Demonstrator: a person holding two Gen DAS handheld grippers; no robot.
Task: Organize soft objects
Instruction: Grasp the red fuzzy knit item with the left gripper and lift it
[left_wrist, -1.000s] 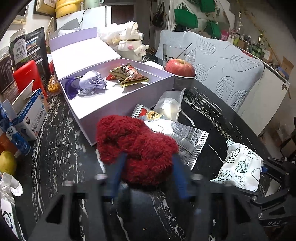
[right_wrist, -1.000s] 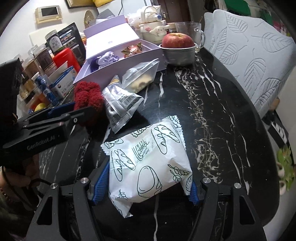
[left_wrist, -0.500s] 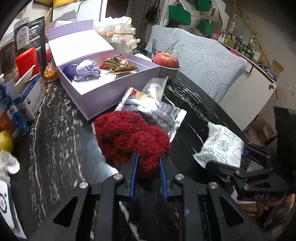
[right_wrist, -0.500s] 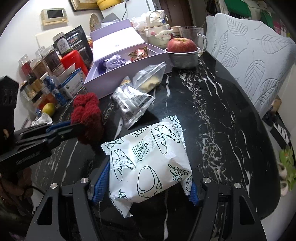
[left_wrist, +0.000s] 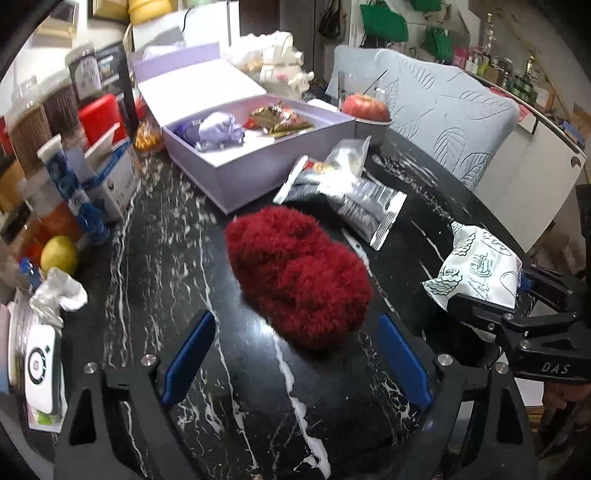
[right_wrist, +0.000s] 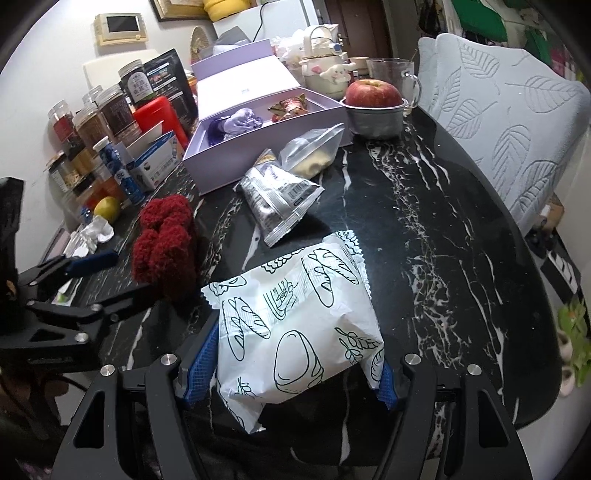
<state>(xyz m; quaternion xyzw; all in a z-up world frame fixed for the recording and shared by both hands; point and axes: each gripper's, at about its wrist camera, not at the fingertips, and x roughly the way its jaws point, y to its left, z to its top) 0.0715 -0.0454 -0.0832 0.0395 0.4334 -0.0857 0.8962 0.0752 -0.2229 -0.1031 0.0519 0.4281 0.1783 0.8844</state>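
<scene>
A fluffy dark red soft object (left_wrist: 299, 277) lies on the black marble table, just ahead of my open left gripper (left_wrist: 295, 365); it also shows in the right wrist view (right_wrist: 166, 247). My right gripper (right_wrist: 291, 354) is shut on a white bread packet (right_wrist: 295, 314), seen at the right in the left wrist view (left_wrist: 480, 269). An open lilac box (left_wrist: 255, 173) at the back holds a purple soft item (left_wrist: 219, 127) and a wrapped snack (left_wrist: 280, 118).
A silver snack bag (left_wrist: 351, 199) and a clear zip bag (left_wrist: 351, 155) lie between the red object and the box. An apple in a metal bowl (right_wrist: 375, 103), jars, cartons, a lemon (left_wrist: 59, 254) and crumpled tissue (left_wrist: 59, 295) crowd the left and back.
My left gripper was shut on the red soft object half a second ago; its jaws have now opened wide and the object lies free on the table. The right gripper still holds the packet.
</scene>
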